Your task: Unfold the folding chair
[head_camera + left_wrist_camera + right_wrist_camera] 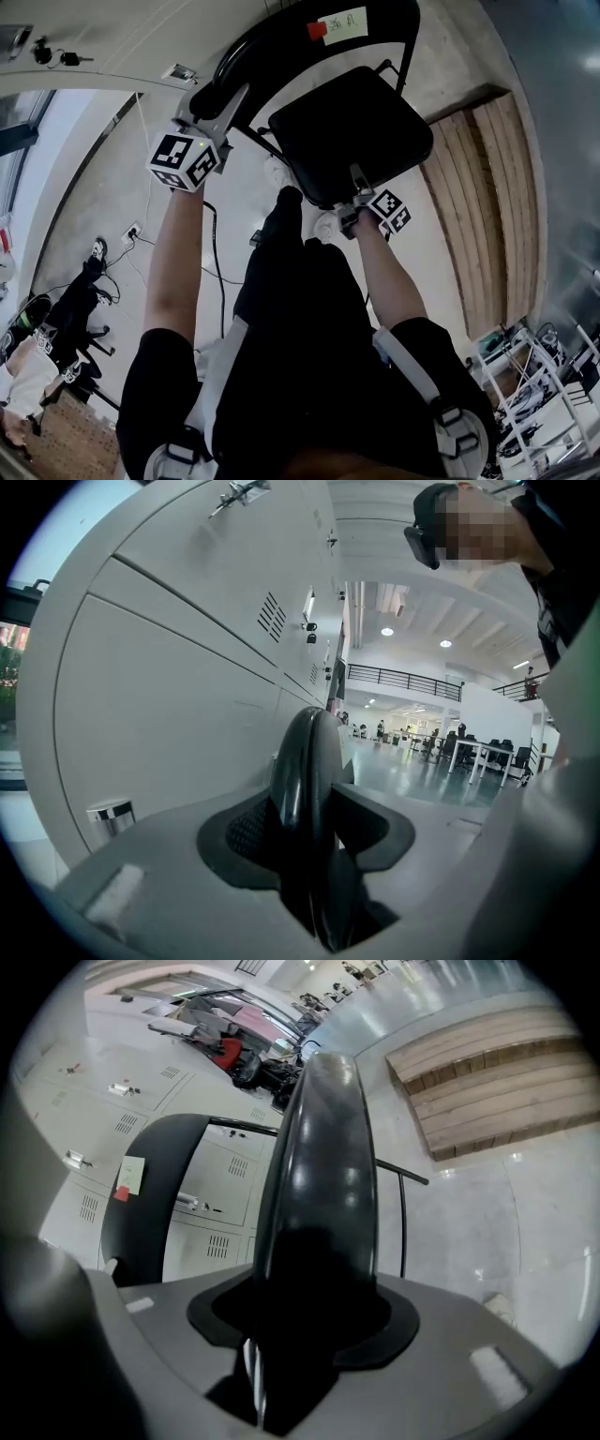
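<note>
In the head view the black folding chair hides its own legs beneath its square padded seat, which also partly covers the person's white shoes. The handwriting on the pale yellow paper note on the backrest is too small to read. A figure in white at the lower left corner is cut off by the edge. The left gripper grips a glossy black chair rim whose lower end vanishes into the dark gap between the jaws. The right gripper grips the seat edge, which blocks much of the backrest.
</note>
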`<state>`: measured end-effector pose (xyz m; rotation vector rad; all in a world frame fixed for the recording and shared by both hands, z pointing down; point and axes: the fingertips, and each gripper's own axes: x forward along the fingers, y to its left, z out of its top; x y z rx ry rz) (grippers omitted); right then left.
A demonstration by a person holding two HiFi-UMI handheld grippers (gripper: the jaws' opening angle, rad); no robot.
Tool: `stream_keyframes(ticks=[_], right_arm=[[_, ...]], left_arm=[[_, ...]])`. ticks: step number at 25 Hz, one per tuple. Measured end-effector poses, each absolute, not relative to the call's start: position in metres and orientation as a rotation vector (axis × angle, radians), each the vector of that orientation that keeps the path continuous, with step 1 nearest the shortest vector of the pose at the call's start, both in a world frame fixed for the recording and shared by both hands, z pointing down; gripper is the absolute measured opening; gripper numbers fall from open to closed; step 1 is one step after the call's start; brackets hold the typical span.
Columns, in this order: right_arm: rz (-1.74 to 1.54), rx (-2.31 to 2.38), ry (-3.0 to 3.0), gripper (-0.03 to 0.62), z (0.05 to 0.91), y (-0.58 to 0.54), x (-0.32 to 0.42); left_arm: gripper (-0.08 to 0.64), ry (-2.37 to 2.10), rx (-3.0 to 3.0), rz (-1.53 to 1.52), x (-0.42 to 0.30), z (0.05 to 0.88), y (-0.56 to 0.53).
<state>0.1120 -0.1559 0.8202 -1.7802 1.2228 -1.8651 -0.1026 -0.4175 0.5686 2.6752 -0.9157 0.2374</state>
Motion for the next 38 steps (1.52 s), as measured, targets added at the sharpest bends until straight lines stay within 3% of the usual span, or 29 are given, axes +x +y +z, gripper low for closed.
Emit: stream_keyframes(ticks=[38], right_arm=[[-1.852,-1.584,1.202,0.298,0.951,-0.028,0.153]], left_arm=[[0.164,-0.867,2.729,0.198,-0.063,0.612,-0.313]])
